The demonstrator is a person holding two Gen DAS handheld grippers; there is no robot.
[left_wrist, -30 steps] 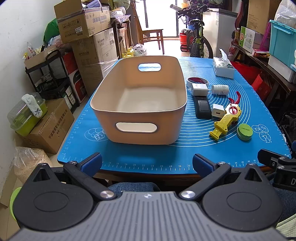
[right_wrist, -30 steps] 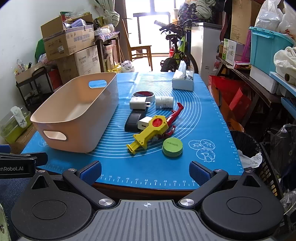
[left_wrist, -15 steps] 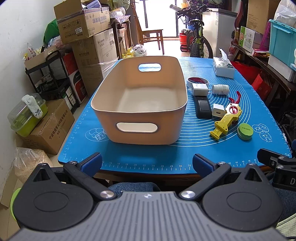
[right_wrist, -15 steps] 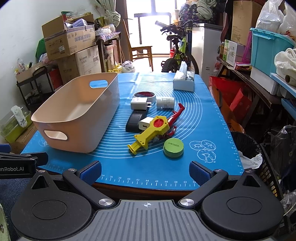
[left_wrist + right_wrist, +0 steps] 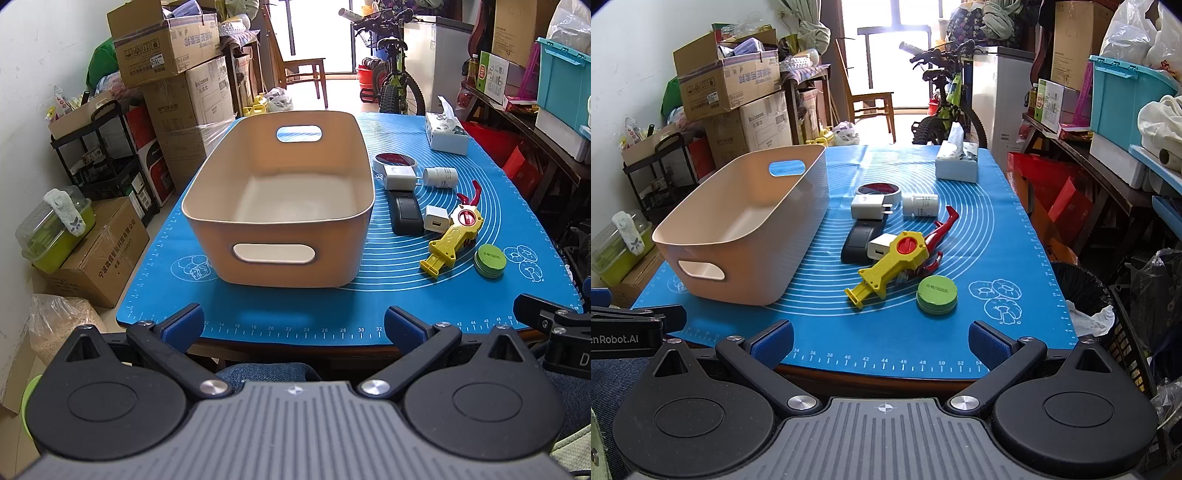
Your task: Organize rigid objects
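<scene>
Beige bin (image 5: pixel 277 206) sat empty; the yellow toy (image 5: pixel 890 267) lay right of the bin. Left gripper (image 5: pixel 293 325) and right gripper (image 5: pixel 881 341) were both released, holding nothing.

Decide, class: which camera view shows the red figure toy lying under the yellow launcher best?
The right wrist view: the red figure toy shows its legs and body beside the yellow launcher. The left wrist view shows only its red legs poking out past the launcher.
</scene>
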